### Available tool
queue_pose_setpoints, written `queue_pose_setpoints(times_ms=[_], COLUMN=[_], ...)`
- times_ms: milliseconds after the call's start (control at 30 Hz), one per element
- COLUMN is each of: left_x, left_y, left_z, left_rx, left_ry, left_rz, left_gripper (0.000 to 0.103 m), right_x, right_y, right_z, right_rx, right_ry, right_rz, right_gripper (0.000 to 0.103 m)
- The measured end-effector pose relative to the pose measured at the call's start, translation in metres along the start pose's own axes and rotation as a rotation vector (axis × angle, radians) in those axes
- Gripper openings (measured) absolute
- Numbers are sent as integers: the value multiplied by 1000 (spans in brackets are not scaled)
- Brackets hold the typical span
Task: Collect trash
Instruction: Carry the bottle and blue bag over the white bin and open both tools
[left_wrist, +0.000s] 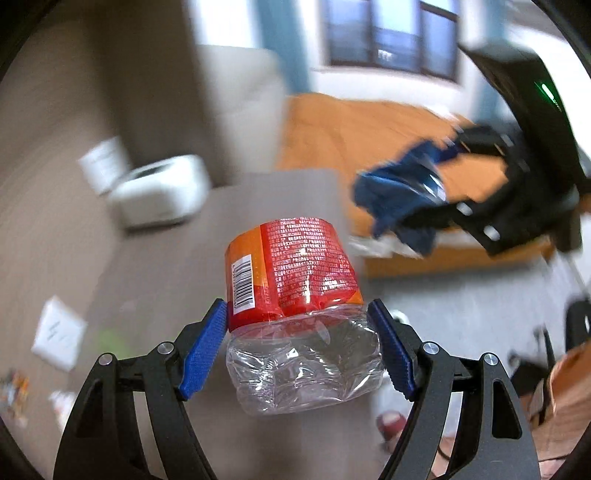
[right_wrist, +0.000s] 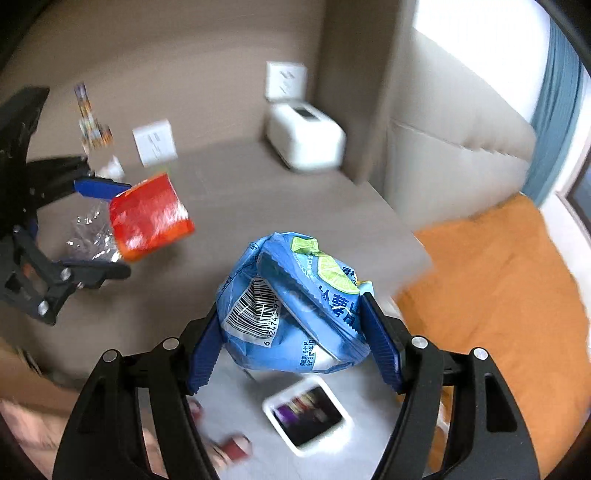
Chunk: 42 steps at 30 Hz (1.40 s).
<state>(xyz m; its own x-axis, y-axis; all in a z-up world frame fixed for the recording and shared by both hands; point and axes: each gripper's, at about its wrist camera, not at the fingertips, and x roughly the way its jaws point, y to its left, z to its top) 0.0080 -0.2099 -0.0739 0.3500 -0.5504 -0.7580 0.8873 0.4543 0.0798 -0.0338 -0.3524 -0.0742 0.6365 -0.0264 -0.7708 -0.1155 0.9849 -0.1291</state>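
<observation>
My left tool (left_wrist: 295, 325) hides the crushed bottle's (left_wrist: 295, 306) sides; its cap end faces away from me. The bed (left_wrist: 369, 136) and the white box (left_wrist: 159, 195) are motion-blurred.

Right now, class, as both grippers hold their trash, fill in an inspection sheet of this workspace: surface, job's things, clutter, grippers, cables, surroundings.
Surface: brown tabletop, blurred by motion.
Job's things: crushed plastic bottle with red-orange label; blue snack bag with lime picture and barcode.
Clutter: white card, colourful wrappers and crumpled white scrap on the table; white appliance at the back.
Grippers: left gripper shut on the bottle; right gripper shut on the bag.
Cables: nothing seen.
Surroundings: orange bedspread, window, white tray on the pale floor.
</observation>
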Motion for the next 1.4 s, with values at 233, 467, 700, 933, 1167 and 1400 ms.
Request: queue_pose_setpoints(times_ms=[233,467,700,933,1167,1400], left_x=[78,179,283,374,455,486], left_y=[-105,-146,-156,-171,-177,-181], left_z=[4,-7,-55,-113,-166,-193], left_rx=[129,57,-5,13,102,160], left_ry=[124,242,349,407,448,448], left_rz=[-192,-257,-283,-343,-374,-348], left_gripper=[75,75,75,75,77,98], right_x=[7,58,150,253,338,384], right_y=[-29,-57,-67,-70,-63,-56], right_z=[-89,-166,-246,-303,-345,-375], right_rx=[-61,-30,-60,-196,-369,-433], right_ry=[190,310,421,484,511,590], right_rz=[-53,33,102,139,183,231], right_gripper=[71,71,71,71,73,99])
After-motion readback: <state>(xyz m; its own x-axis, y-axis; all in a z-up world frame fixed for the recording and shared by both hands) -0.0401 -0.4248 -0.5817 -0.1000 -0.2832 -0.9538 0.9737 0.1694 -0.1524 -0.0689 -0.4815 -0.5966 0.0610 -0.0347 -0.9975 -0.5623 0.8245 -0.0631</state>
